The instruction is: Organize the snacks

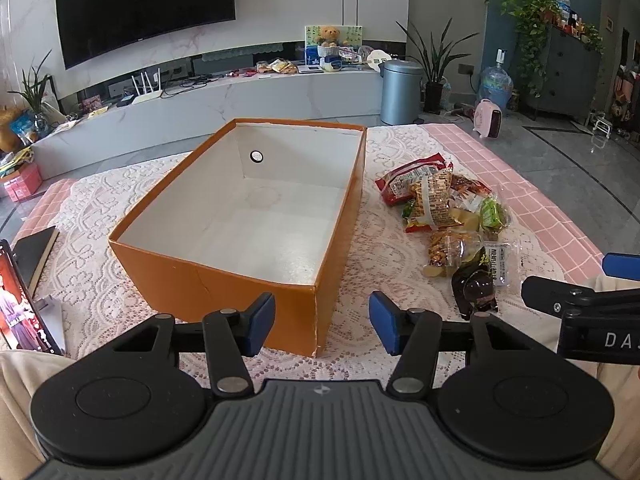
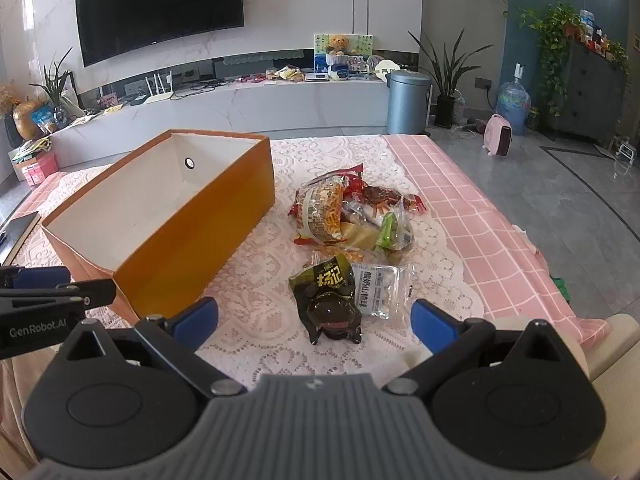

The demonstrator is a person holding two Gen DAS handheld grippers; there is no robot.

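Matt orange cardboard box (image 1: 224, 280), glossy plastic snack packets (image 2: 352, 216), rough lace tablecloth (image 2: 260, 280).

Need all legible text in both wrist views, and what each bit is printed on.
"GenRobot.AI": side of the left gripper, seen from the right wrist view.
"DA", cut off at the frame edge: side of the right gripper, seen from the left wrist view.
"杨记": dark snack packet.
White snack packet: Chinese print, too small to read reliably.
Red and yellow wrappers in the snack pile: blurred.
Orange box: no text.
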